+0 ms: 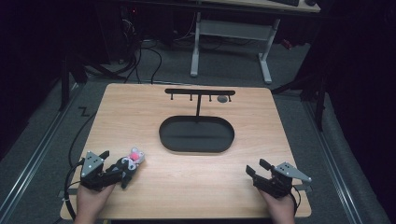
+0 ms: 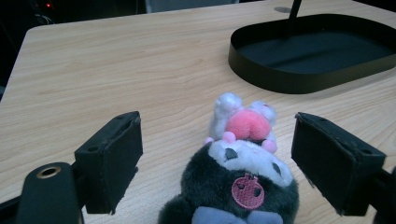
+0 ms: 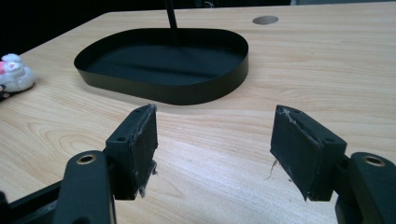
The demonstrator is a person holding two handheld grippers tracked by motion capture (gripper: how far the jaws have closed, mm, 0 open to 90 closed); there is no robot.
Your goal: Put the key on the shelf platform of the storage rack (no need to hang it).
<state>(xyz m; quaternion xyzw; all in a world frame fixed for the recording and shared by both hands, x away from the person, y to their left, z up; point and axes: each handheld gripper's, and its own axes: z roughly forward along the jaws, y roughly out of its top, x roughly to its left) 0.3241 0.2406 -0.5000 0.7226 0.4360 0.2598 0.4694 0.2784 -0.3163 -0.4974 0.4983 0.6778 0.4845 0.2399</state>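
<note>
A small plush toy (image 1: pixel 131 161) lies on the wooden table (image 1: pixel 187 186) near its front left corner. It has a dark body, a white face and a pink tuft. My left gripper (image 1: pixel 116 167) is around it, open. In the left gripper view the plush toy (image 2: pixel 243 158) lies between the two pads with a gap on each side, so neither pad presses on it. My right gripper (image 1: pixel 257 168) stands open near the front right corner, and in its own view the right gripper (image 3: pixel 215 114) has nothing between its pads, just bare wood.
A black oval tray (image 1: pixel 196 150) sits mid-table, and a thin post rises from it to a black bar with hooks (image 1: pixel 200 92). A round hole (image 1: pixel 222 99) pierces the tabletop behind it. Beyond the table are cables and a desk frame (image 1: pixel 231 30).
</note>
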